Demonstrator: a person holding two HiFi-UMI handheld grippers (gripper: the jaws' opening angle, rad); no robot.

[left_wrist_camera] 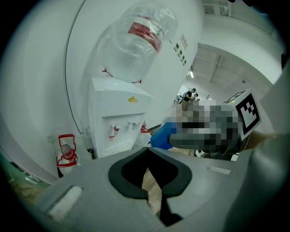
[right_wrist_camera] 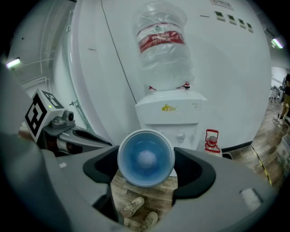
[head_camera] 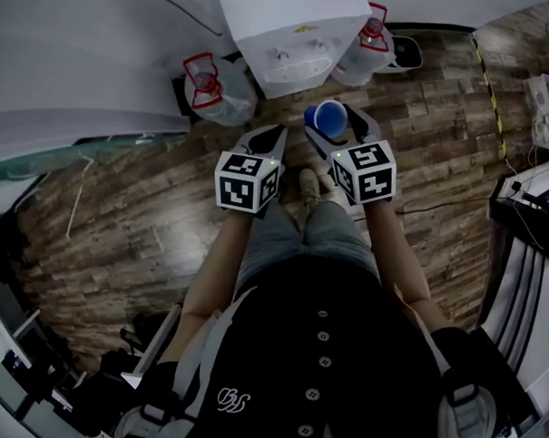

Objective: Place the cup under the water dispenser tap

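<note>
Underfoot runs a dark wood-plank floor (head_camera: 120,211), ending at a curved white wall (right_wrist_camera: 235,72) on the far side. Against that wall stands the white water dispenser (right_wrist_camera: 170,115) with an inverted clear bottle (right_wrist_camera: 163,45) on top. A spare bottle (head_camera: 216,89) with a red handle sits on the floor at its left, and another bottle (head_camera: 368,41) sits at its right.

The head view cuts off the dispenser's top, and the taps (right_wrist_camera: 181,135) are too small to read in detail. From the left gripper view, much of the right gripper is blurred over.

The right gripper (right_wrist_camera: 147,170) holds the blue cup (right_wrist_camera: 146,157) between its pads, mouth toward the camera, in the air on the near side of the dispenser and apart from the taps. The left gripper (left_wrist_camera: 147,152), just left of it, has its fingertips touching with nothing between them.
</note>
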